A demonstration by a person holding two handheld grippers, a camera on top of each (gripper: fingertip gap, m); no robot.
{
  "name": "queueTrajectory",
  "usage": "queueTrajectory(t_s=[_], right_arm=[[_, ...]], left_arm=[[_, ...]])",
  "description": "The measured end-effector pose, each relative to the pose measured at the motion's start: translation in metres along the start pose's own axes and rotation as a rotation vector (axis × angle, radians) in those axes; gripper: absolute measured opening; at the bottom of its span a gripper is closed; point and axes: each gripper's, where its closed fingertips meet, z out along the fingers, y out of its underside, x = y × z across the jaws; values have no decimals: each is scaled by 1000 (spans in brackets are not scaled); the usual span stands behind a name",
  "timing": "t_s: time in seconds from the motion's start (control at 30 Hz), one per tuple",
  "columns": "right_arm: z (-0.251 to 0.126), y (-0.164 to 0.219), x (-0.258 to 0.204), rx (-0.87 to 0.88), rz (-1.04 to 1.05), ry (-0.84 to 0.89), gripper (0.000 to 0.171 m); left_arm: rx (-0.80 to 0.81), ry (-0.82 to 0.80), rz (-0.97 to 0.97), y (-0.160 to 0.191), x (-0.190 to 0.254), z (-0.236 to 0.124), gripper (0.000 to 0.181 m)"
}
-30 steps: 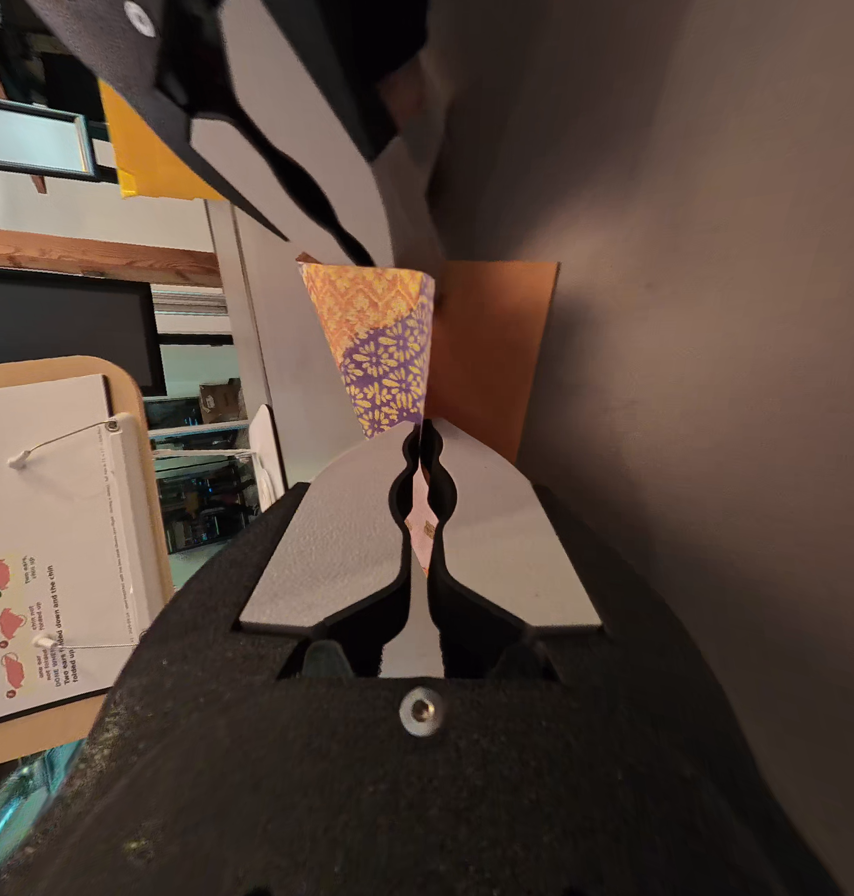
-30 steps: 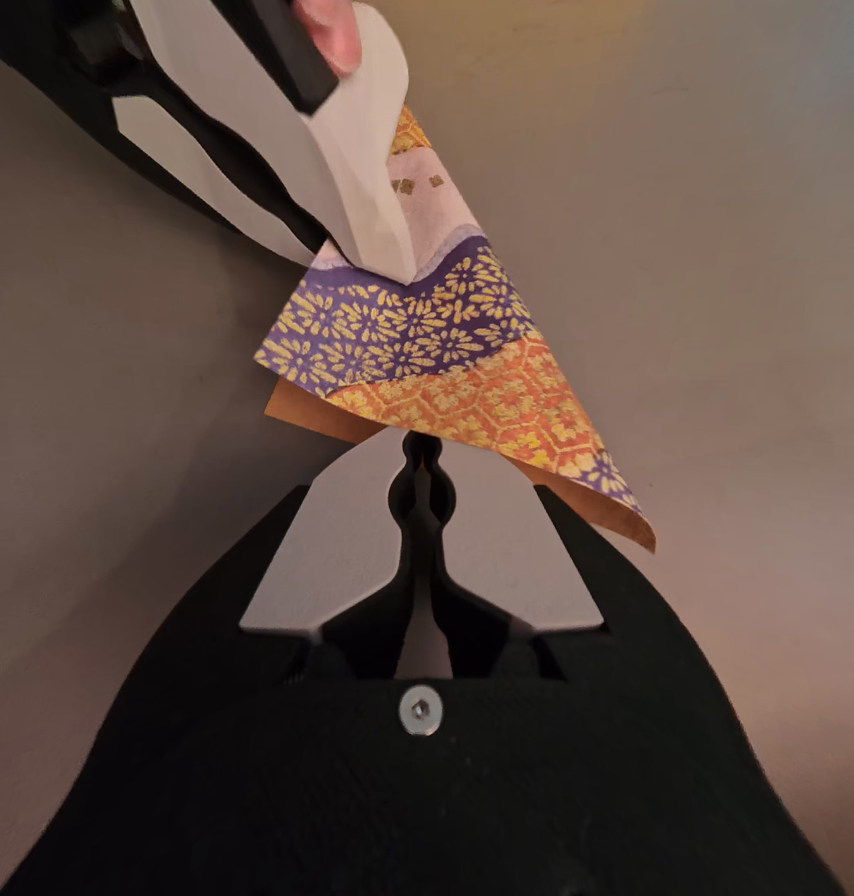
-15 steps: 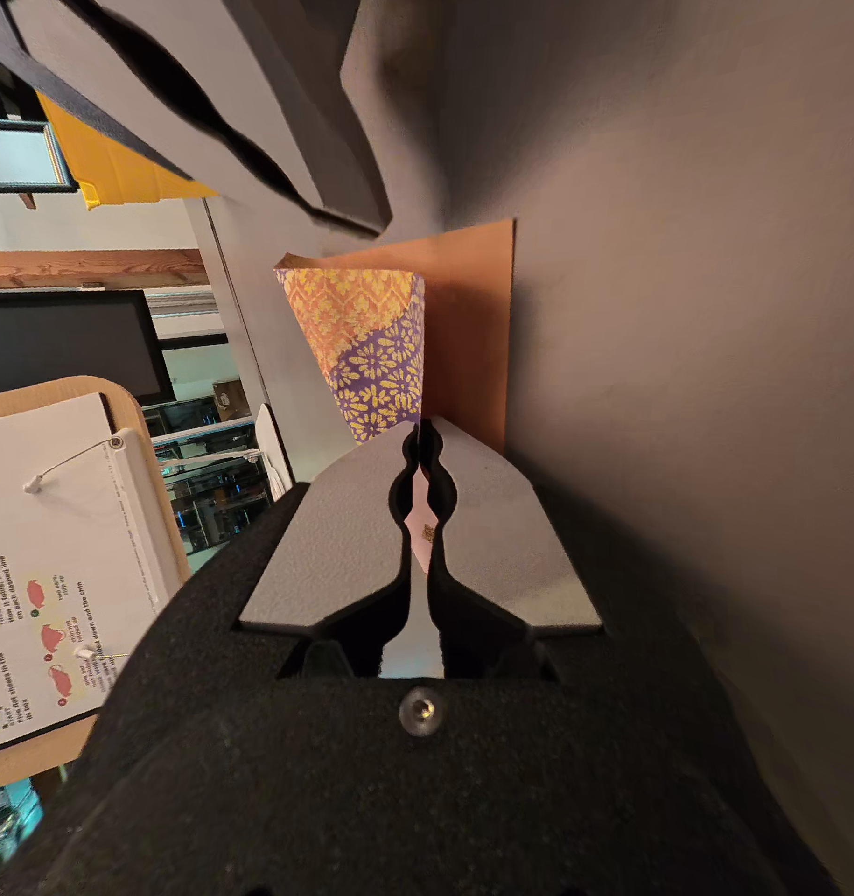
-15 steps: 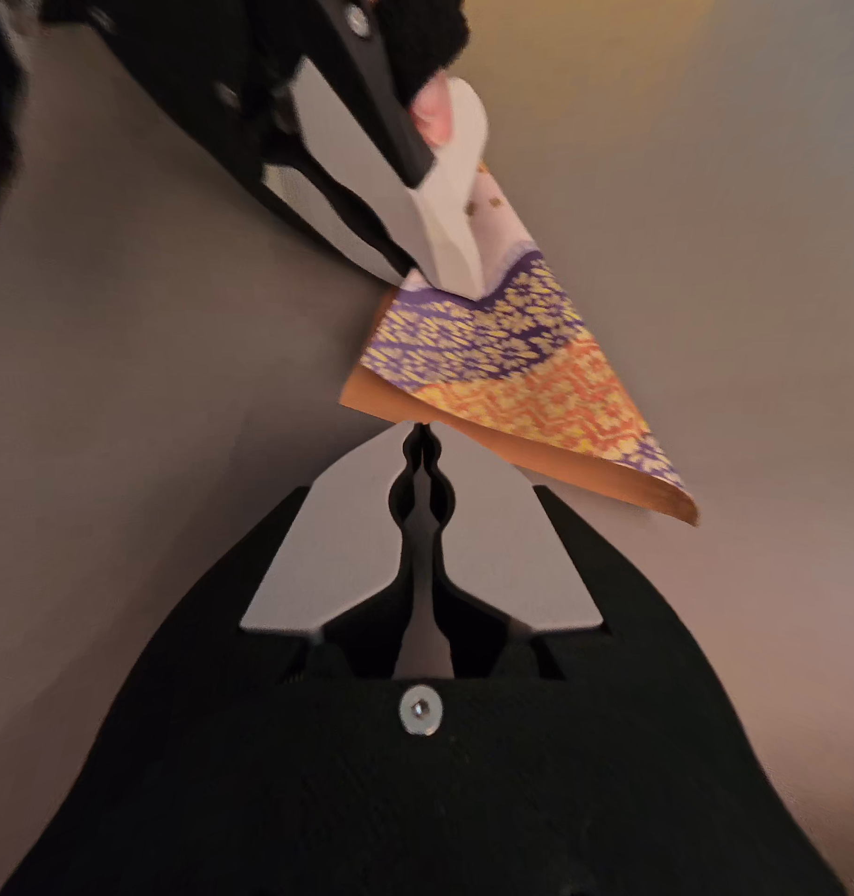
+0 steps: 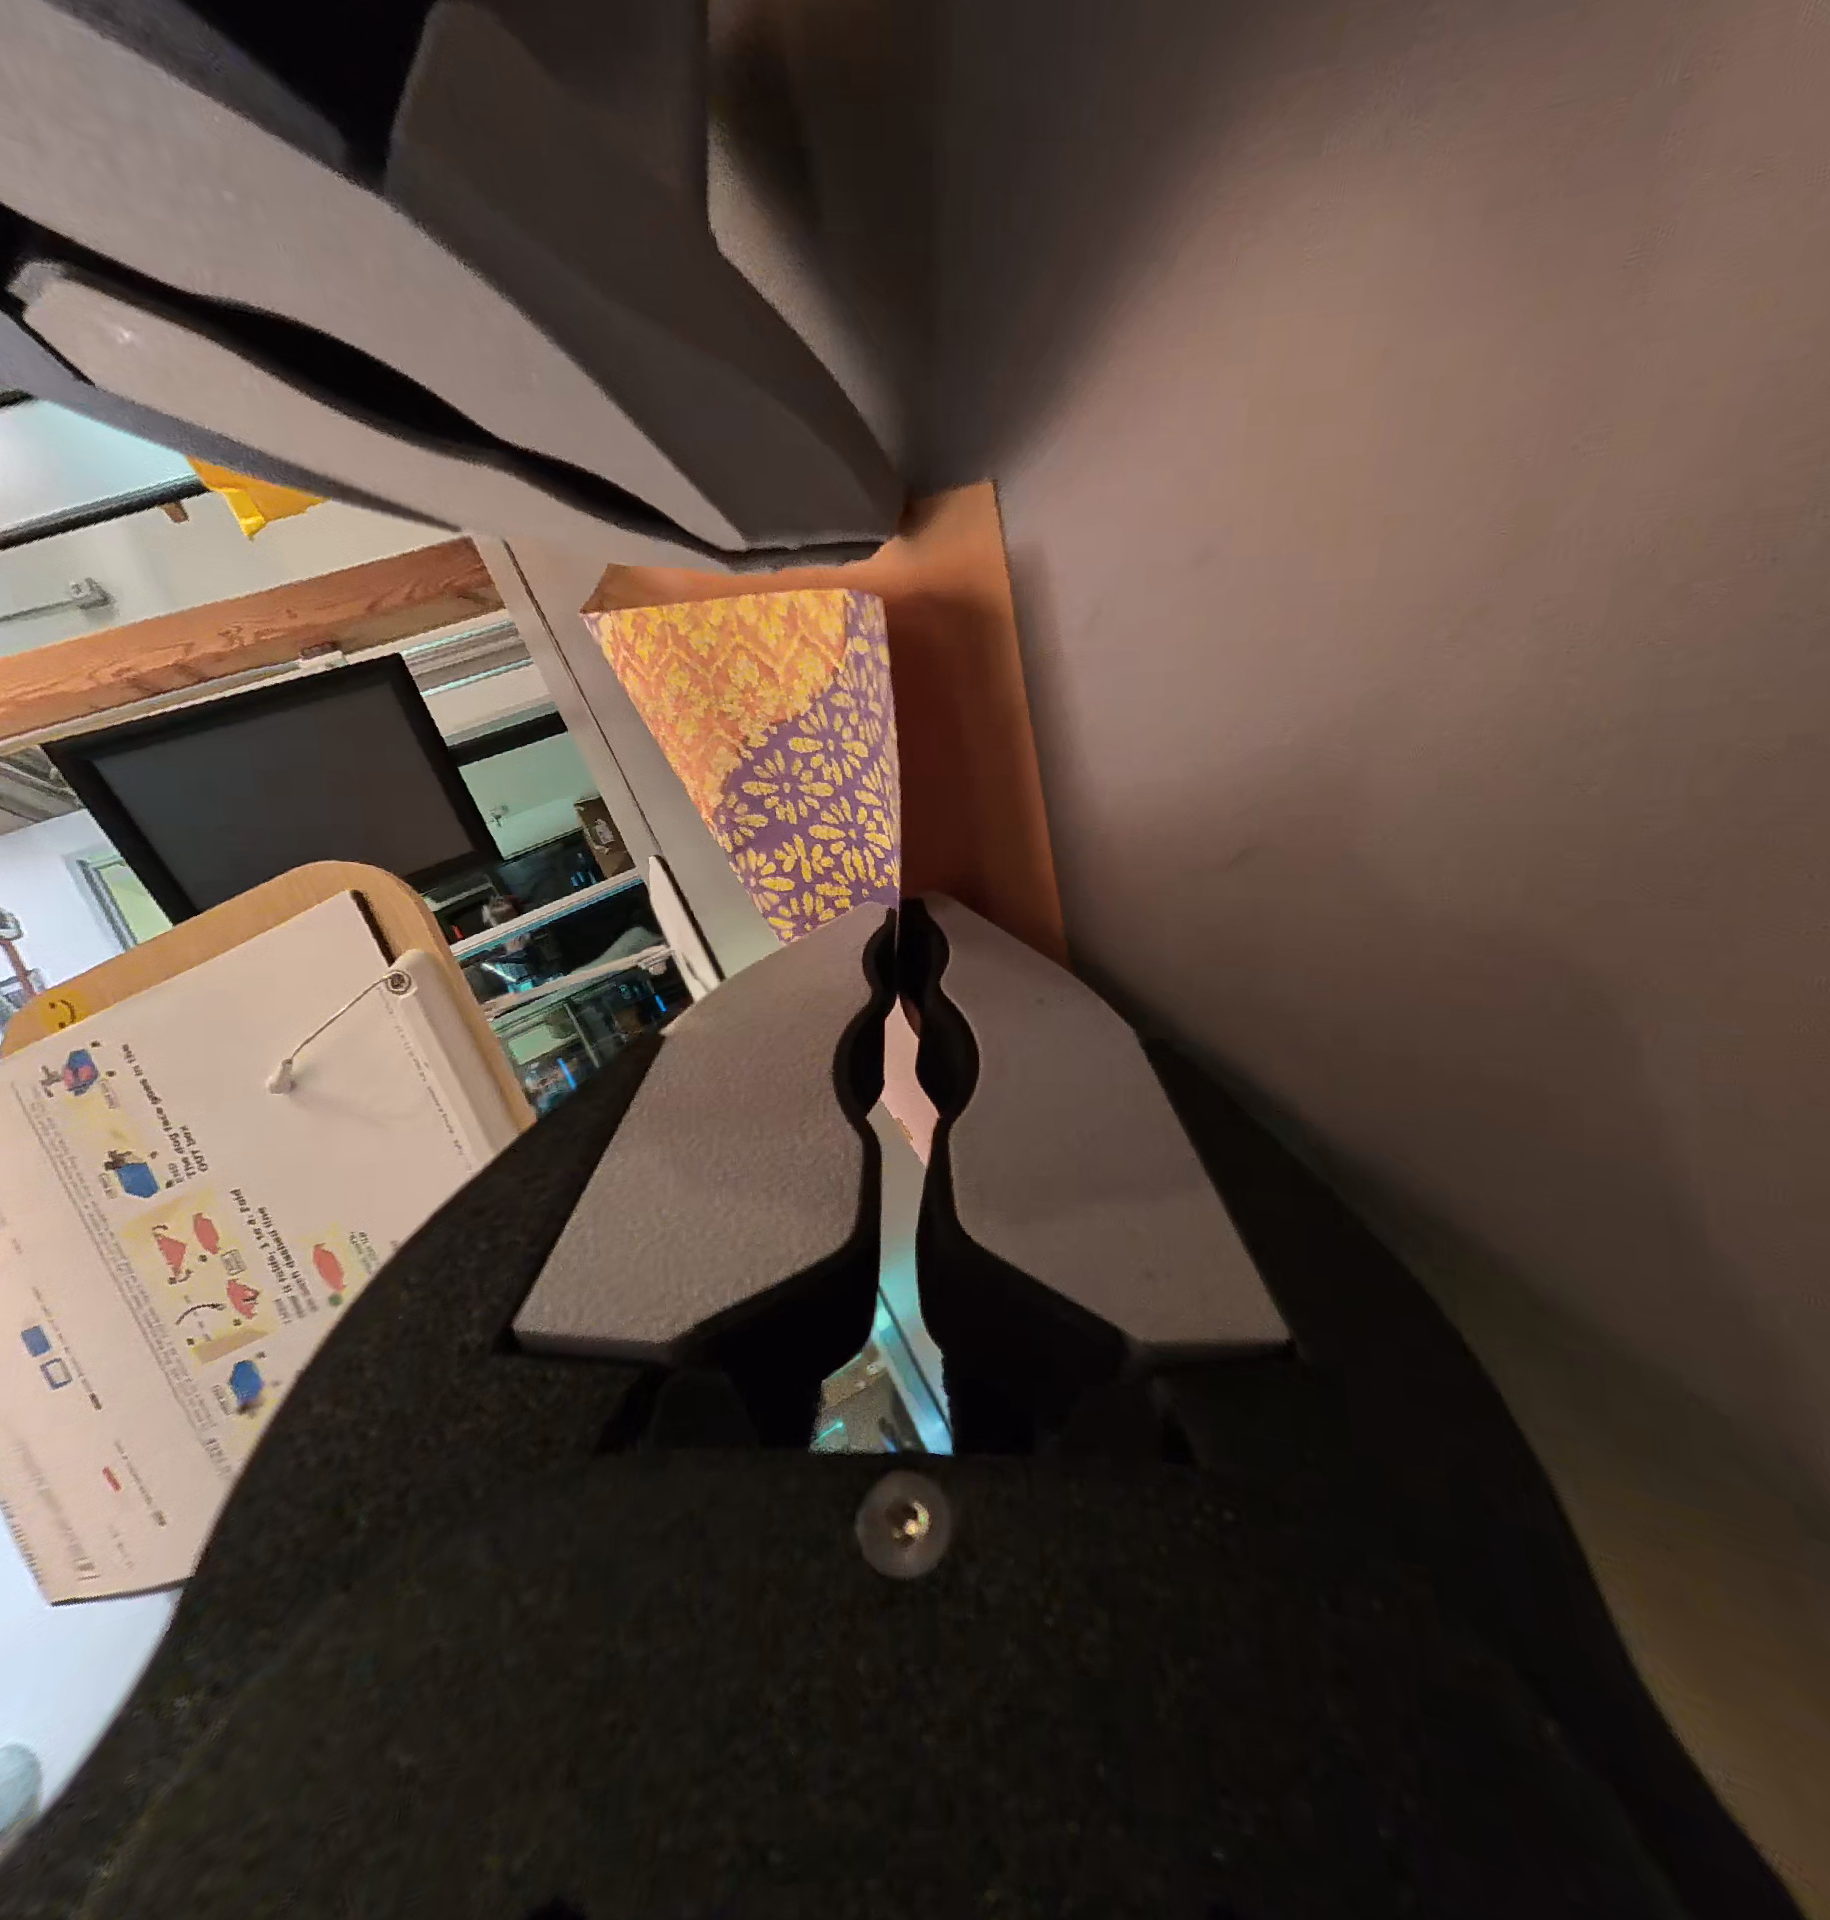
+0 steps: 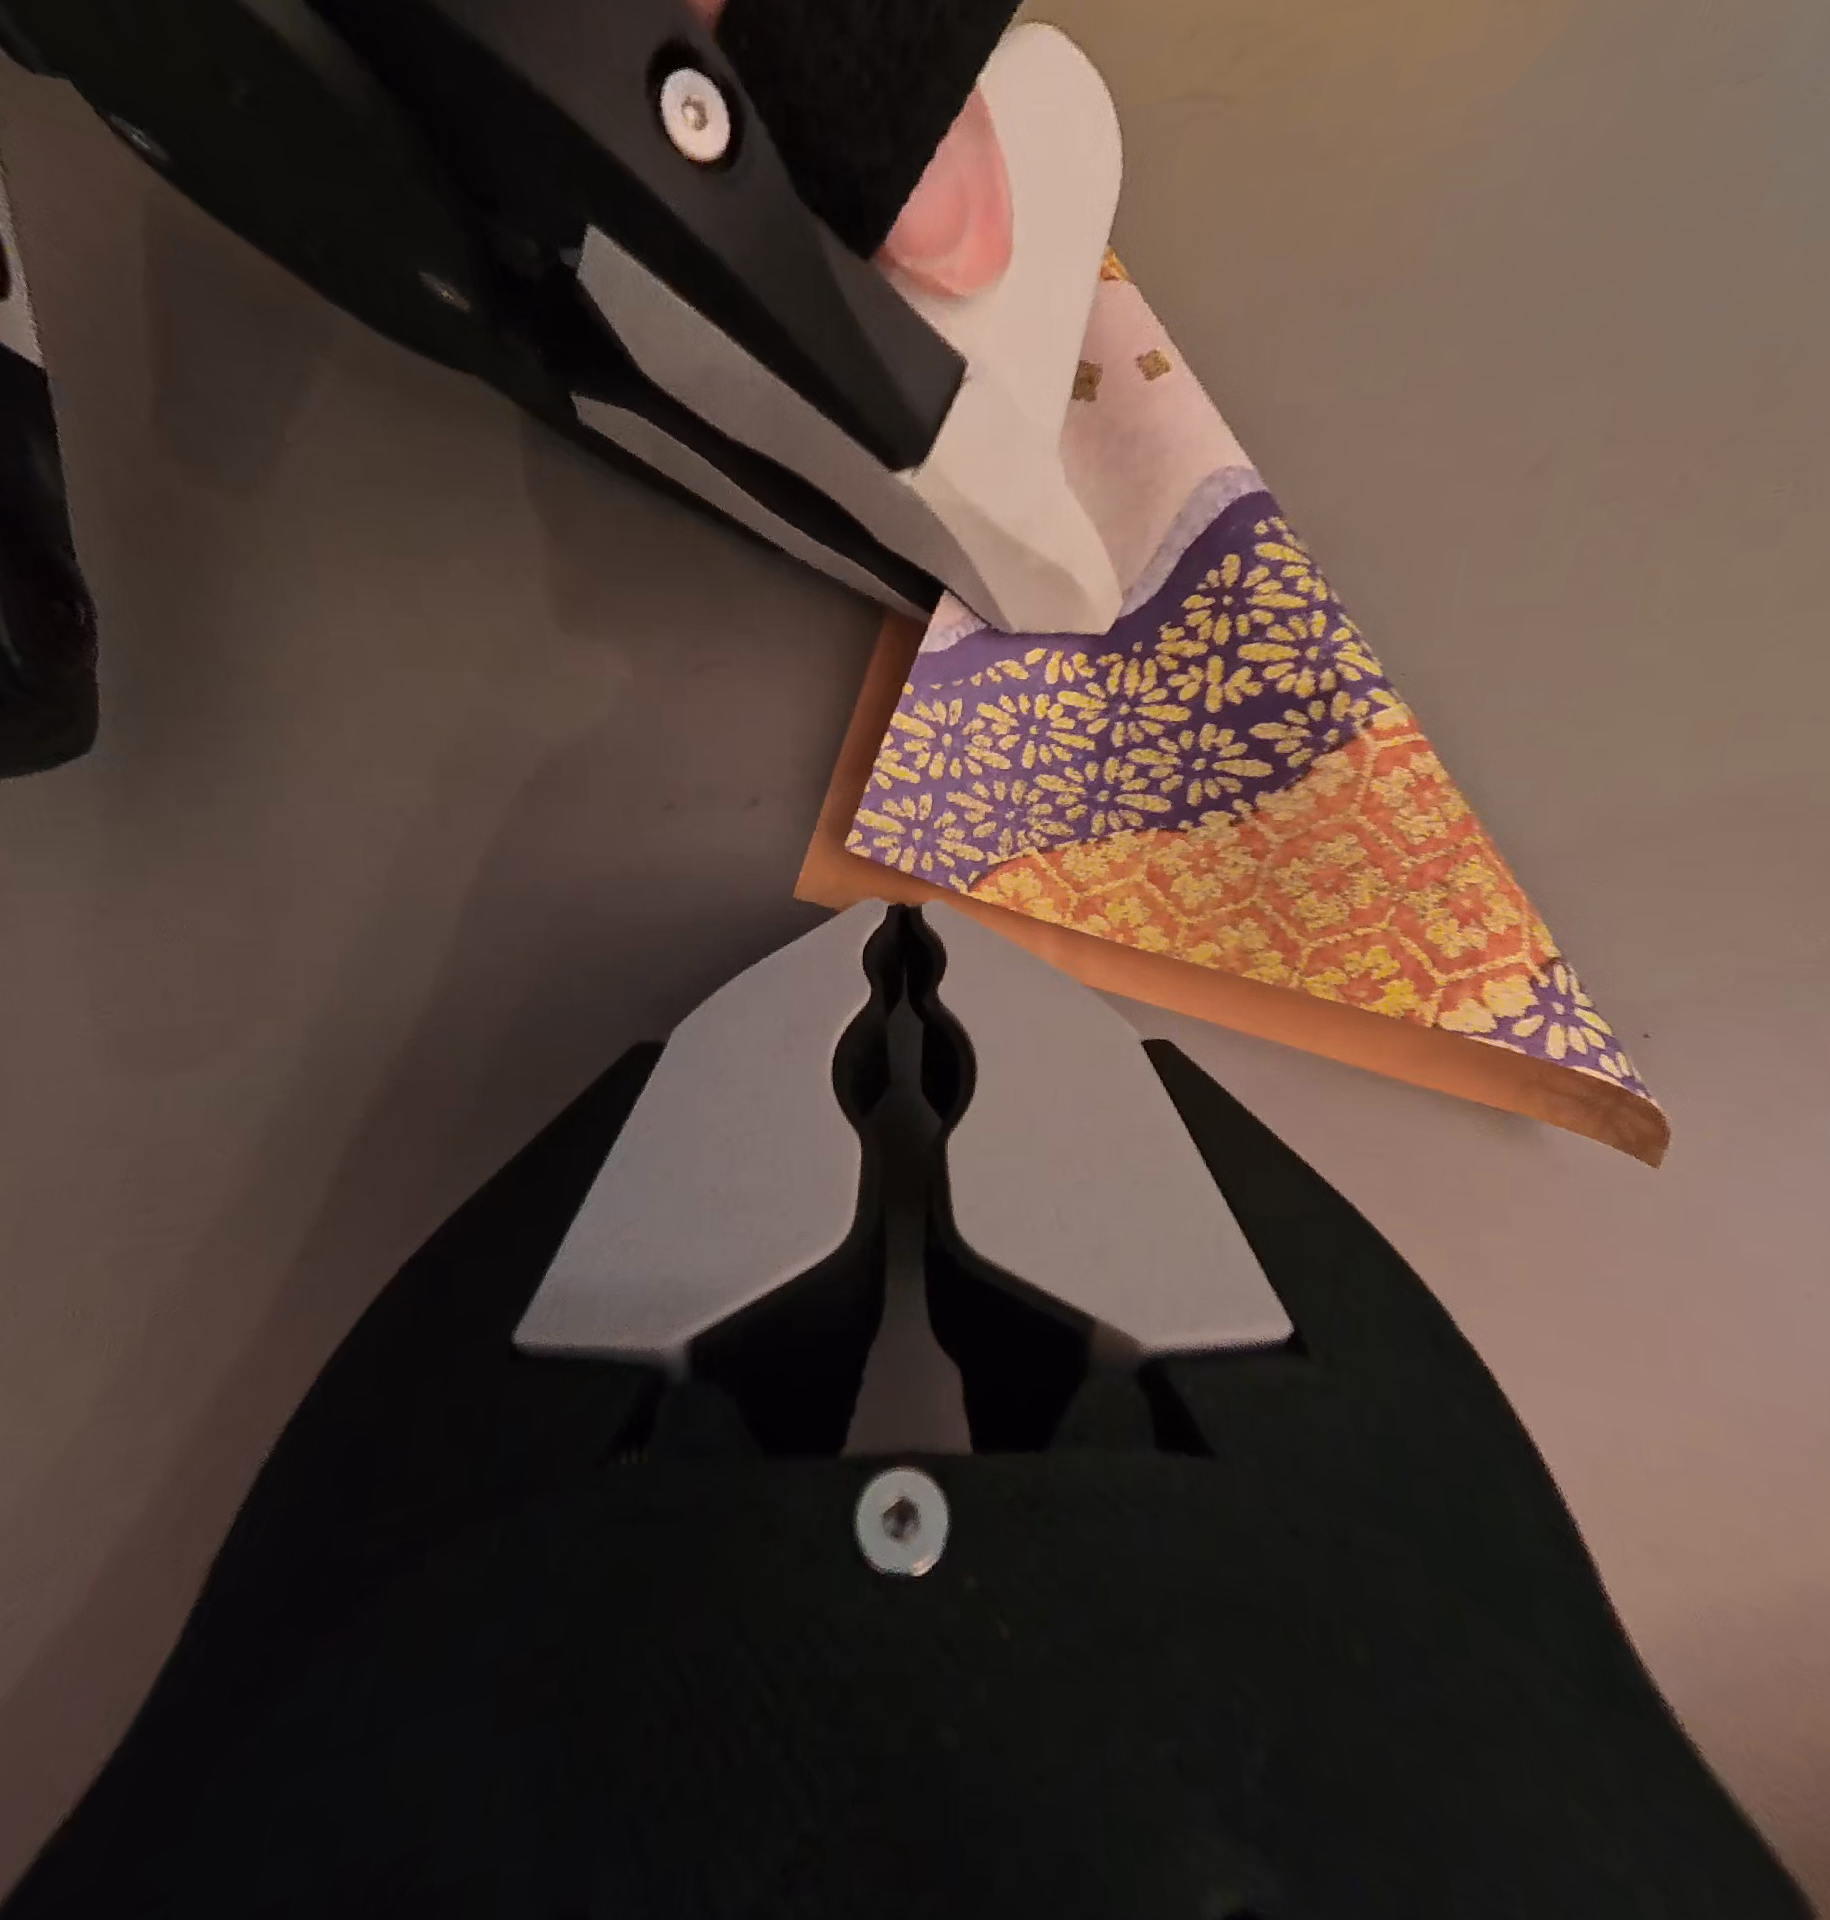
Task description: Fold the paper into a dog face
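Workshop — monitor [image 5: 267,790], instruction sheet [image 5: 194,1247]

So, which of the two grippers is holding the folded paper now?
The left gripper: its fingertips are shut on the paper at its pale corner. The right gripper is shut too, but empty, just beside the paper's edge.

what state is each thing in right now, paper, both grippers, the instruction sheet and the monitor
paper: folded into a triangle, patterned flap over plain orange underside, lower corner curling up off the grey table
left gripper: shut on the paper
right gripper: shut, empty, its tips at the paper's orange edge
instruction sheet: clipped to a wooden board, propped up
monitor: screen dark
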Motion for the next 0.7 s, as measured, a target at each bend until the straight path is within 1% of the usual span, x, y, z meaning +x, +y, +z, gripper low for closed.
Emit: queueTrajectory(t_s=[0.27,0.43,0.7], right_arm=[[2,1,-4,9,13,4,2],[2,1,-4,12,27,3,2],[-1,0,-4,34,67,-39,2]], left_arm=[[-28,-14,50,-3,-2,-2,0],[-53,-35,118,-4,-3,-3,0],[-57,-31,123,-5,-3,-4,0]])
